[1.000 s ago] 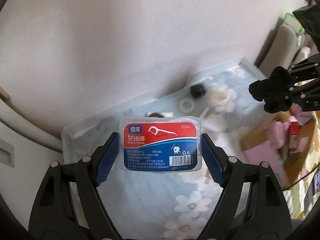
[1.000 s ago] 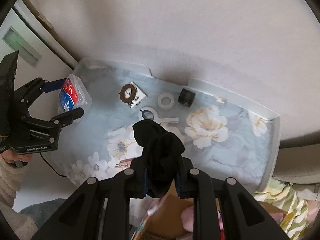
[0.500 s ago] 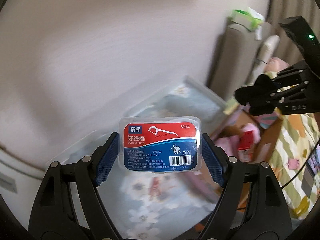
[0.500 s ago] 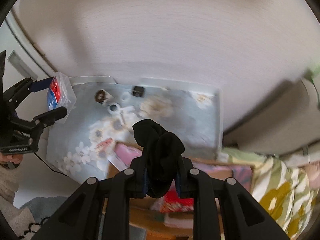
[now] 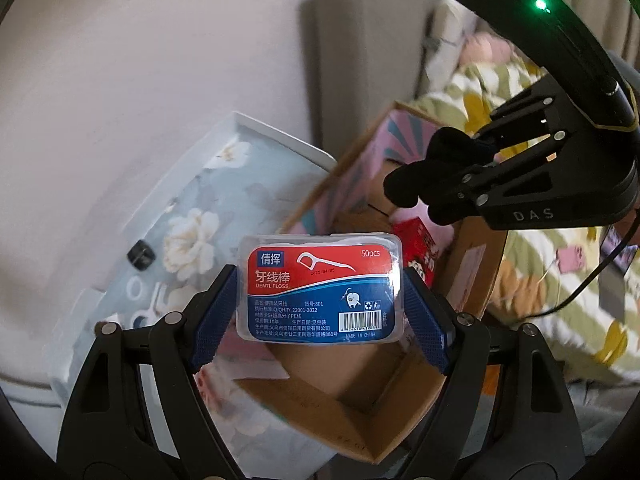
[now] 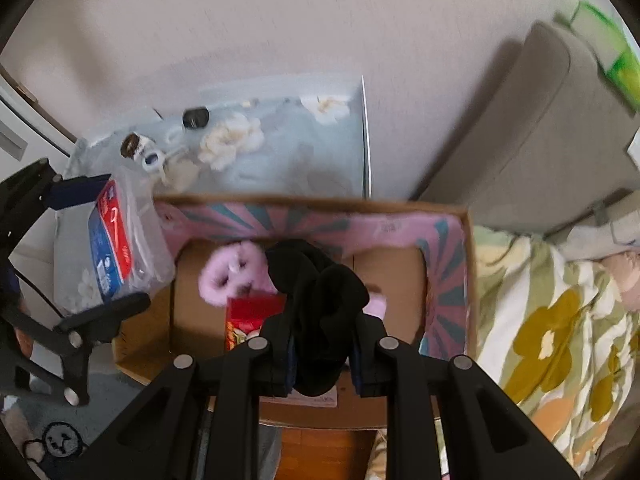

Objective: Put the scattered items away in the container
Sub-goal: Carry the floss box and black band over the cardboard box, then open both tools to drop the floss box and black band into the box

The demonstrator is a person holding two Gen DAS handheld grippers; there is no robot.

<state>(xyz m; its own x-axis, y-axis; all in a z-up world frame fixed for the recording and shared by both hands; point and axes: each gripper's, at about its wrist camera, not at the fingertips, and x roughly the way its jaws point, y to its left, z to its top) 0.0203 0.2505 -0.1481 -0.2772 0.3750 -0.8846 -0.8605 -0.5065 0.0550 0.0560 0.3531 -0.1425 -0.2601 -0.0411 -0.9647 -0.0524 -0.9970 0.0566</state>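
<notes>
My left gripper (image 5: 320, 304) is shut on a clear dental floss box (image 5: 318, 290) with a red and blue label, held above the open cardboard box (image 5: 352, 404). The floss box also shows in the right wrist view (image 6: 120, 240), at the box's left edge. My right gripper (image 6: 322, 356) is shut on a black sock (image 6: 316, 292) and hangs over the cardboard box (image 6: 452, 220). It also shows in the left wrist view (image 5: 452, 184). Inside the box lie a pink fluffy item (image 6: 232, 276) and a red packet (image 6: 252, 316).
A floral tabletop (image 6: 288, 160) behind the box holds a black cap (image 6: 195, 117), a brown-topped item (image 6: 134, 147) and white rings (image 5: 136, 288). A beige cushion (image 6: 532, 128) and a flowered blanket (image 6: 560, 320) lie to the right.
Both grippers have swung from over the floral tabletop to above the cardboard box, each still holding its item. The box now fills the lower part of both views.
</notes>
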